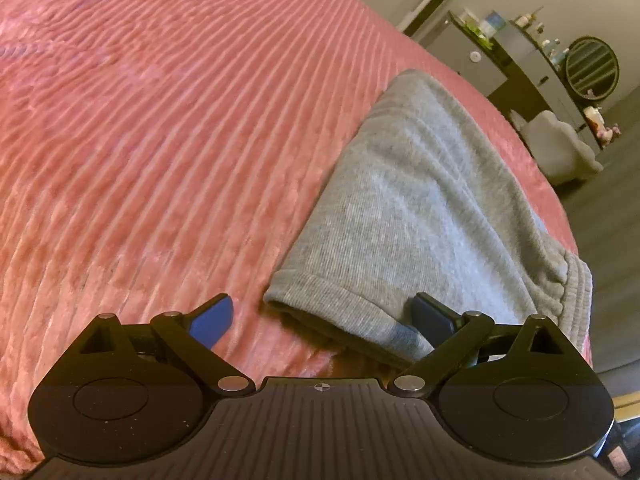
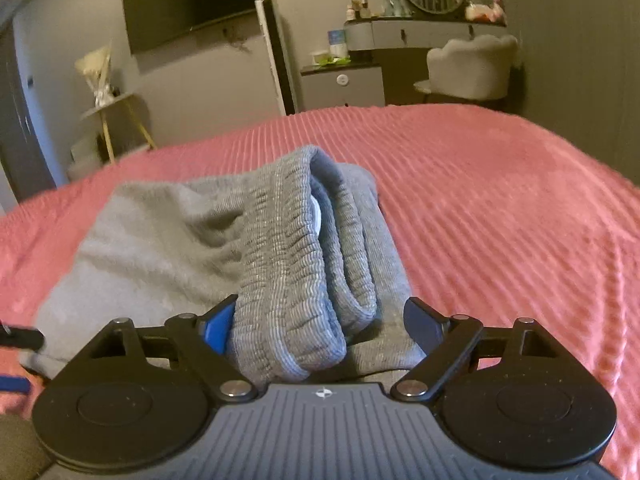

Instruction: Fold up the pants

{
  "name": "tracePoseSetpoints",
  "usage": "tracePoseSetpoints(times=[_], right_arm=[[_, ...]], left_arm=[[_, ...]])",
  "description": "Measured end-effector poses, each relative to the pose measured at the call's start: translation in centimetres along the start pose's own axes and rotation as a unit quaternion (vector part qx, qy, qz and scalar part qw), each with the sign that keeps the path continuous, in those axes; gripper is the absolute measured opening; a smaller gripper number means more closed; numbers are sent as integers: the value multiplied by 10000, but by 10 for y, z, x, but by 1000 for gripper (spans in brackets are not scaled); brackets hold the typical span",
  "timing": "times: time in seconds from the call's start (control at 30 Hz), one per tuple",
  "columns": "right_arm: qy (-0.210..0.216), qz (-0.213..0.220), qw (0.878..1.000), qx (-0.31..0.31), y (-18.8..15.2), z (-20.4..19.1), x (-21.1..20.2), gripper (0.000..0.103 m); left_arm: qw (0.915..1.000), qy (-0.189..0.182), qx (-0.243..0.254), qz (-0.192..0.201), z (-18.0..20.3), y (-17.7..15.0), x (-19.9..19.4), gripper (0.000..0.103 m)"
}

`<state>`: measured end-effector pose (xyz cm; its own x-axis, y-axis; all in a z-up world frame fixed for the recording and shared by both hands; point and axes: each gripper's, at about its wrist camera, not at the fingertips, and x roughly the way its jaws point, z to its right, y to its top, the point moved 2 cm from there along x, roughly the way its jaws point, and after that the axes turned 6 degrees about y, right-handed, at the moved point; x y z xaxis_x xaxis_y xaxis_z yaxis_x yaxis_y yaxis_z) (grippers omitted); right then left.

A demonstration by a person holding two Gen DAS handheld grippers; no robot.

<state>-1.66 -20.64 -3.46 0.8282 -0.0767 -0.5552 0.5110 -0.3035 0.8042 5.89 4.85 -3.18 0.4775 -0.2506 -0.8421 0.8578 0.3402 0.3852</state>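
Sweatpants [image 1: 424,200] in grey jersey lie on the pink ribbed bedspread [image 1: 160,140], near its edge, and they look already folded down into a compact bundle: from the left wrist view a hemmed or cuffed edge faces the camera, with stacked layers showing under it, and the gathered elastic waistband [image 2: 288,264] bunches at the bundle's far right corner. From the right wrist view that waistband stands up in a thick doubled roll, not yet pressed flat.

The left gripper [image 1: 320,316] has its fingers spread wide, straddling the near corner of the bundle; one blue pad sits over bare bedspread, the other touches or rests just beside the cloth, and nothing is clamped. The right gripper [image 2: 320,320] also has its fingers well apart, the waistband roll lying loosely between them, touching the left-side pad but not pinched.

My judgement: the main folds are done. What seems left is flattening that raised waistband, or perhaps one last fold, and squaring the bundle on the bedspread.
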Motion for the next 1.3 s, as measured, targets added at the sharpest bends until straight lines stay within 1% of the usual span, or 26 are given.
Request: tracePoseSetpoints(times=[0.07, 0.2, 0.33, 0.47, 0.57, 0.63, 0.7, 0.77, 0.83, 0.87, 0.93, 0.97, 1.0, 1.07, 1.1, 1.2, 1.23, 1.3], right_arm=[[90, 0, 9999, 92, 1, 3, -1, 86], [195, -28, 9998, 69, 2, 6, -5, 86], [348, -158, 9992, 151, 9, 8, -4, 86], [486, -408, 9978, 215, 15, 11, 0, 86], [742, -550, 9949, 404, 21, 18, 3, 86], [949, -640, 9915, 623, 26, 27, 7, 86], [1221, -882, 9851, 833, 31, 40, 16, 86], [1539, -1112, 9762, 1047, 34, 51, 24, 86], [1735, -1213, 9697, 1218, 40, 62, 27, 86], [1827, -1210, 9665, 1333, 44, 69, 28, 86], [1858, -1216, 9641, 1456, 50, 81, 33, 86], [1852, -1317, 9624, 1487, 52, 88, 38, 86], [1935, -1447, 9583, 1527, 53, 94, 45, 86], [2376, -1731, 9406, 1698, 53, 106, 61, 86], [2593, -1878, 9295, 1831, 52, 113, 71, 86], [3080, -2216, 8995, 2164, 47, 127, 94, 86], [3228, -2264, 8903, 2280, 45, 130, 100, 86], [3532, -2307, 8724, 2470, 42, 133, 110, 86]], left_arm=[[10000, 41, 23, -19, 1, 0, 1, 99], [9998, 106, 150, 19, 6, 0, -2, 99], [9985, -19, 540, -17, 17, 3, -3, 99], [9951, -119, 955, 248, 28, 11, -8, 99], [9921, -181, 1201, 310, 32, 27, -8, 99], [9890, -339, 1422, 221, 34, 43, -4, 99], [9846, -666, 1618, -33, 36, 58, 8, 99], [9818, -912, 1657, -171, 36, 72, 23, 99], [9797, -1088, 1641, -375, 36, 82, 39, 99], [9748, -1367, 1667, -576, 37, 87, 48, 99], [9678, -1725, 1607, -883, 37, 92, 63, 99], [9633, -1879, 1620, -1025, 37, 93, 70, 99], [9580, -2005, 1659, -1208, 36, 96, 79, 99], [9484, -2223, 1618, -1582, 33, 99, 98, 99], [9438, -2359, 1575, -1698, 31, 101, 105, 100], [9301, -2731, 1580, -1882, 36, 105, 110, 101], [9262, -2783, 1634, -1950, 39, 105, 112, 101], [9219, -2758, 1818, -2026, 48, 101, 115, 103]])
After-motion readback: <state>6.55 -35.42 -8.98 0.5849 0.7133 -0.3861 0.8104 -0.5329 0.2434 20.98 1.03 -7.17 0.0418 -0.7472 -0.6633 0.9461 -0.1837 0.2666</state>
